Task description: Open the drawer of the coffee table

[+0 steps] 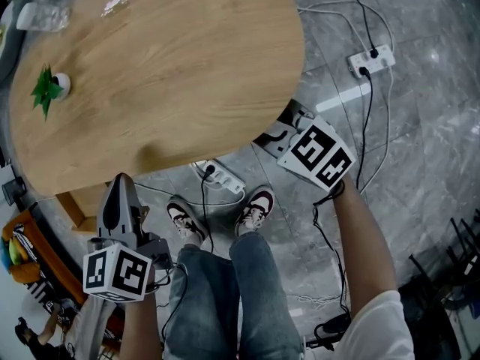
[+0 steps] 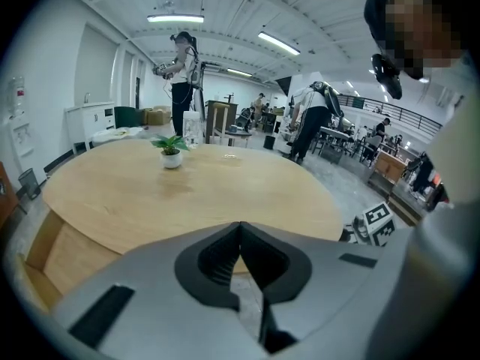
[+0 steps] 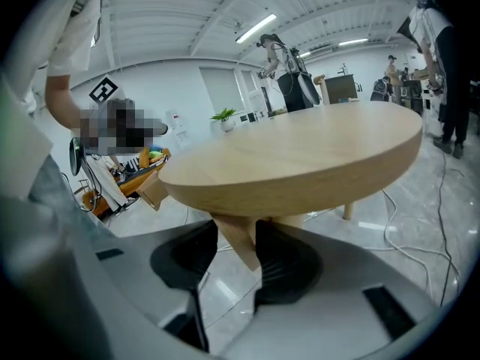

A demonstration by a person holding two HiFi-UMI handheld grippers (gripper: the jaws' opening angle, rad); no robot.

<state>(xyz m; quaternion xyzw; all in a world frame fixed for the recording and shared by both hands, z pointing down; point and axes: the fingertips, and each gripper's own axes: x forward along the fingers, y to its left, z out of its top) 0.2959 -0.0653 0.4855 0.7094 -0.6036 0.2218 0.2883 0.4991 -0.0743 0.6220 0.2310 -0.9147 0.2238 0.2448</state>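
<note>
The round wooden coffee table (image 1: pixel 150 66) fills the upper left of the head view. My right gripper (image 1: pixel 283 128) reaches under its near right rim, its marker cube just behind. In the right gripper view the table top (image 3: pixel 300 156) hangs above the jaws, and a wooden piece (image 3: pixel 238 242) under the rim stands between them. My right gripper (image 3: pixel 236 231) is narrowly open around it: the wood lies against the right pad, with a gap at the left one. My left gripper (image 1: pixel 120 186) is shut and empty near the table's left front edge, its closed tips (image 2: pixel 240 227) facing the table top (image 2: pixel 187 193).
A small potted plant (image 1: pixel 49 87) and a clear bottle (image 1: pixel 41 15) sit on the table's far left. Two power strips (image 1: pixel 371 60) (image 1: pixel 221 177) with cables lie on the grey floor. My shoes (image 1: pixel 255 208) stand by the table. Other people stand beyond it.
</note>
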